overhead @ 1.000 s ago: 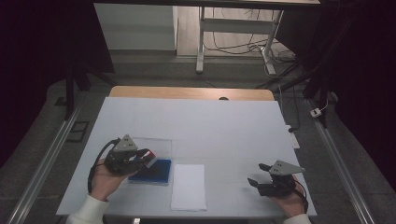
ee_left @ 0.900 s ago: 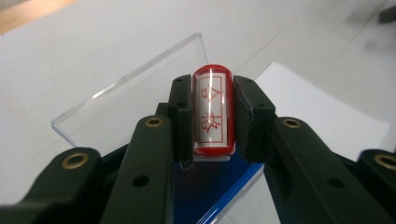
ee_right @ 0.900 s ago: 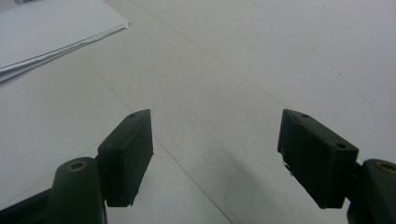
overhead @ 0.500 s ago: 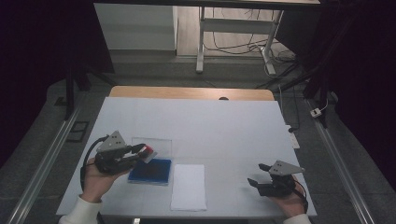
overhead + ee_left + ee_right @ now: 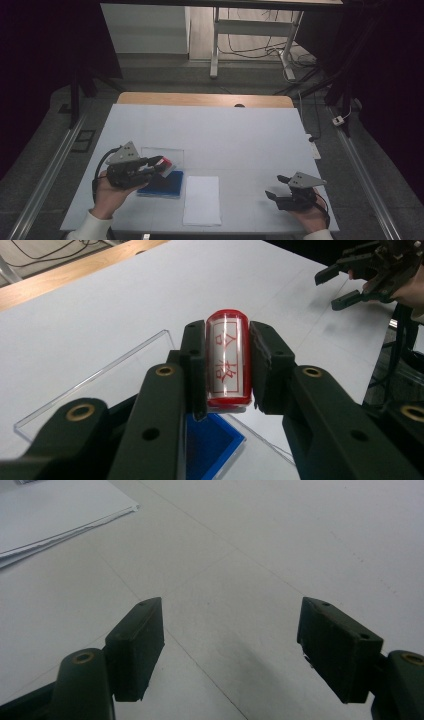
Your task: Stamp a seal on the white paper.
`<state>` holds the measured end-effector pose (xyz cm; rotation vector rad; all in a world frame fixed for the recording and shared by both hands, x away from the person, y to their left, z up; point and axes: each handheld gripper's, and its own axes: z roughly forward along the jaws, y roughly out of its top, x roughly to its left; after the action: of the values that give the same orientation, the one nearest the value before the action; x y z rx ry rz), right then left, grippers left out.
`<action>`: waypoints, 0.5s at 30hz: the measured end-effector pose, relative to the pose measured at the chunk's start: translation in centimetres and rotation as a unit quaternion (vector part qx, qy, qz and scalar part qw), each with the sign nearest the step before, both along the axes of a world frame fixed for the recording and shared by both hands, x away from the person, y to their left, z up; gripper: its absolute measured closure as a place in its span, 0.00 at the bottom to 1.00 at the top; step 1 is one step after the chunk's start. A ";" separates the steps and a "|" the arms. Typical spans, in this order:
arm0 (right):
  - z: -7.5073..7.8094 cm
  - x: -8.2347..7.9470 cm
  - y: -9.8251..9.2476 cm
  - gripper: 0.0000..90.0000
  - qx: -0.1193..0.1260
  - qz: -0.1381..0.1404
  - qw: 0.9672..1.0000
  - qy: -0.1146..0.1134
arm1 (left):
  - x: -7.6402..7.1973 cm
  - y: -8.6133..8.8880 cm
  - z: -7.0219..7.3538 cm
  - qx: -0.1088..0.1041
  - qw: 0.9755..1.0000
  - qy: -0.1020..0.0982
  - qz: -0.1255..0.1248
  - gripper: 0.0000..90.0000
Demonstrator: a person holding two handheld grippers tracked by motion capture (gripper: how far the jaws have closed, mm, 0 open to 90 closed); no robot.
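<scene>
- High view first: our left gripper [image 5: 159,164] sits near the desk's [image 5: 235,135] front-left corner, jaws pinching a red cylindrical rubber stamp [image 5: 165,163] with a clear sleeve.
- Since a second ago we have drawn that gripper slightly left and lifted it, so the stamp now hangs above the blue square ink pad [image 5: 162,184] rather than low over it; the clear plastic lid [image 5: 162,154] lies flat just behind the pad.
- We judge this to mean inking is done or nearly so, and the next move is to carry the stamp right to the white paper sheet [image 5: 202,200].
- Left gripper view: the stamp [image 5: 227,362] is clamped at its sides, long axis running along the jaws and away from our hand, its rounded red end pointing toward the desk's far-right side.
- Red characters show through its sleeve; which end bears the printing face we cannot tell.
- Paper lies just right of the pad, at the desk's front edge, apart from the stamp.
- Our right gripper [image 5: 274,186] rests near the front-right corner, unmoved, jaws spread with nothing between them, as its own view [image 5: 230,645] confirms.
</scene>
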<state>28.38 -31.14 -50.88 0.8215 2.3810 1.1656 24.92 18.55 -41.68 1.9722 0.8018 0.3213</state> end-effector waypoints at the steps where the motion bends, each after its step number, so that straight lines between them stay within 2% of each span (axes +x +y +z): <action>1: 0.0 0.0 0.0 0.30 0.000 0.000 1.000 0.000 | 0.0 -0.1 0.0 0.001 1.000 0.000 -0.001 0.78; 5: 0.0 0.0 0.0 0.30 0.000 0.001 1.000 0.000 | -0.1 -0.8 -0.2 0.003 1.000 -0.001 -0.006 0.78; 9: 0.0 0.0 0.0 0.30 -0.002 0.001 1.000 -0.001 | -0.2 -1.7 -0.3 0.017 1.000 -0.005 -0.014 0.78; 15: 0.0 0.0 0.0 0.30 -0.002 0.001 1.000 0.000 | -0.1 -2.9 -0.7 0.025 0.999 0.001 -0.029 0.78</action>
<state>28.36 -31.12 -50.85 0.8176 2.3838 1.1609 24.80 15.65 -42.34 2.0380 0.7425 0.3073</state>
